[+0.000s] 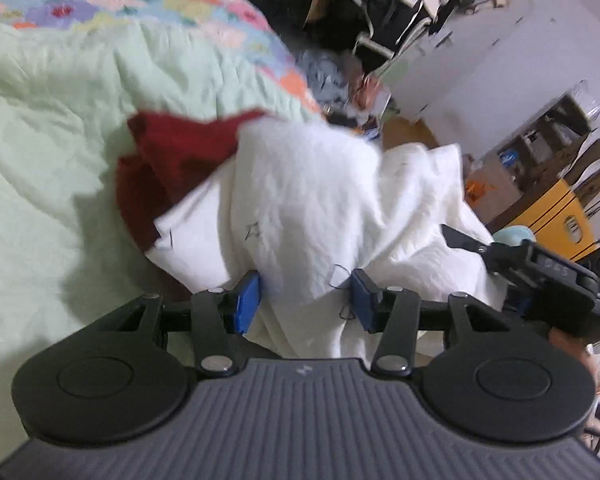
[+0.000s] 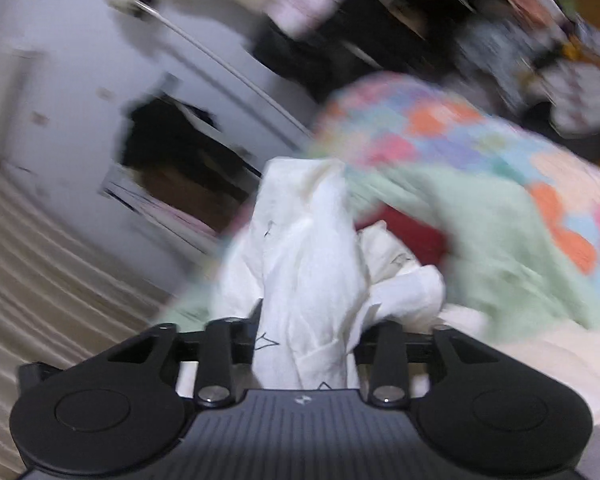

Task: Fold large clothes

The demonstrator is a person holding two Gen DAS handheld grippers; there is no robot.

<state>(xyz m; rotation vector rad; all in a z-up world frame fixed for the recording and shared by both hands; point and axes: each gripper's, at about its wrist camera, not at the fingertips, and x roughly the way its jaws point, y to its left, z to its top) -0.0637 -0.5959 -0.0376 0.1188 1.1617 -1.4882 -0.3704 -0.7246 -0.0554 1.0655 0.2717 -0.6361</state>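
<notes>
A large white garment [image 1: 300, 200] with small black marks lies bunched on the pale green quilt [image 1: 40, 160]. A dark red cloth [image 1: 172, 176] lies partly under it. My left gripper [image 1: 306, 300] has its blue pads [image 1: 248, 300] apart, with a fold of the white garment between them. My right gripper shows at the right of this view [image 1: 540, 268]. In the blurred right wrist view, my right gripper [image 2: 308, 336] has a thick bunch of the white garment [image 2: 312, 264] between its fingers. The pads are hidden by cloth.
The quilt has a floral patchwork edge [image 1: 140, 0] [image 2: 440, 128]. Beyond the bed are dark bags [image 1: 340, 8], a yellow cabinet [image 1: 556, 208] with shelves, a wood floor and a white wall [image 2: 60, 60] with a dark opening.
</notes>
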